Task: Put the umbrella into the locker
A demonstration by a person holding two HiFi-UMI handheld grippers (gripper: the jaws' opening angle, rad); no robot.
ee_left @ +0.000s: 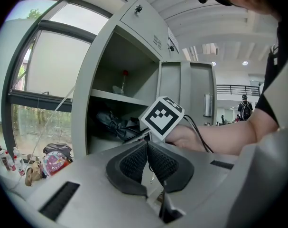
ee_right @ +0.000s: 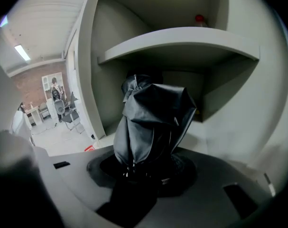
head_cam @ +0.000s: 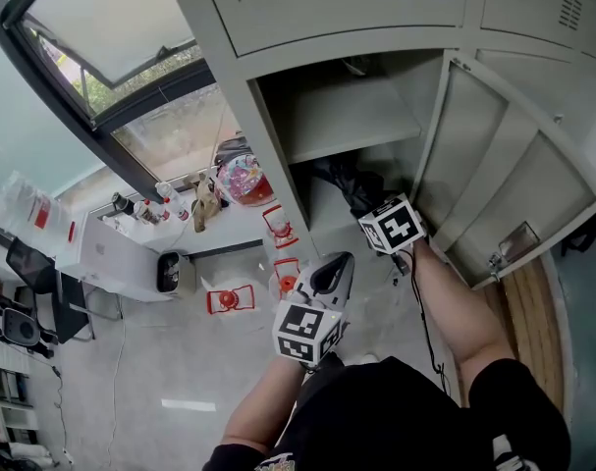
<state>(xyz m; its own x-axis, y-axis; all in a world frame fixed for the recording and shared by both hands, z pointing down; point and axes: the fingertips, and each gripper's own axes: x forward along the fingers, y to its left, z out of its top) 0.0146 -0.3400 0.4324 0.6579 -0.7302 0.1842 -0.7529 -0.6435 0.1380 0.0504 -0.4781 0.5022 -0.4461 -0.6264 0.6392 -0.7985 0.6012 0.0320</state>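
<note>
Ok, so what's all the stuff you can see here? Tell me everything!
Tall grey metal locker: one, grey, straight ahead.
Locker door: one, grey, swung open at the right.
Inner shelf: one, grey, across the open compartment.
Folded black fabric umbrella: one, black, in the open compartment under the shelf.
Round multicoloured bag: one, pink and mixed colours, left of the locker.
Small red things: three that I can see, red and white, on the floor by the locker.
Left gripper: one, grey, jaws together, empty.
Right gripper: one, grey, shut on the umbrella.
Person's arms: two, bare, behind the grippers.
</note>
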